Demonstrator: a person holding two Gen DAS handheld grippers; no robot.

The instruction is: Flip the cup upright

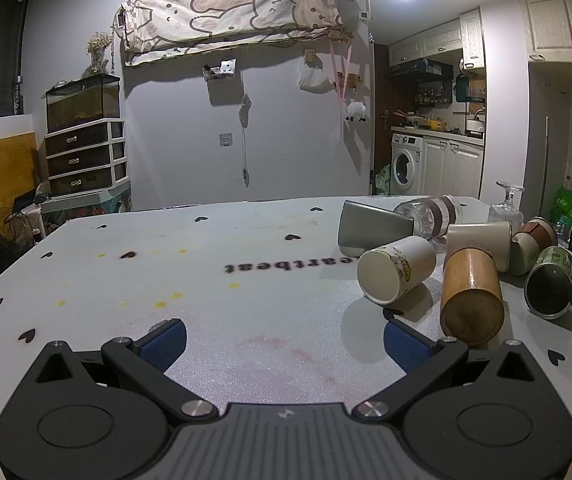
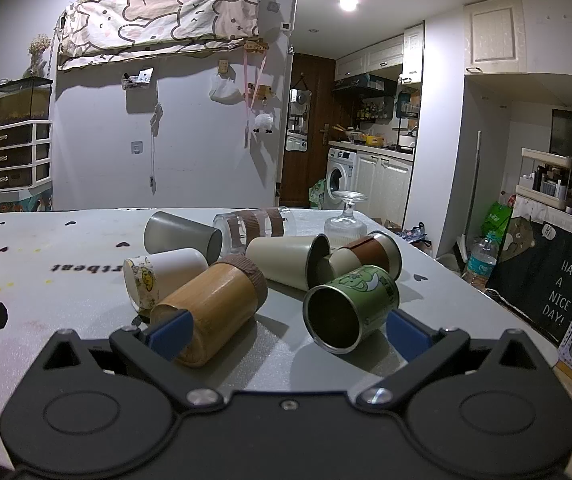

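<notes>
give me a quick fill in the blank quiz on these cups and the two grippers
1. The green cup lies on its ____.
2. The stemmed glass at the far edge of the table stands ____ down.
3. Both the left gripper and the right gripper have their jaws ____.
4. The word printed on the table ends in the letters ____.

Missing words: side; upside; open; beat

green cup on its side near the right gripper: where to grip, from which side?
Grip the green cup across its cylindrical wall, mid-length, coming from above with the open right gripper. It lies on its side, mouth toward the camera; neighbouring cups crowd its far end.
</notes>
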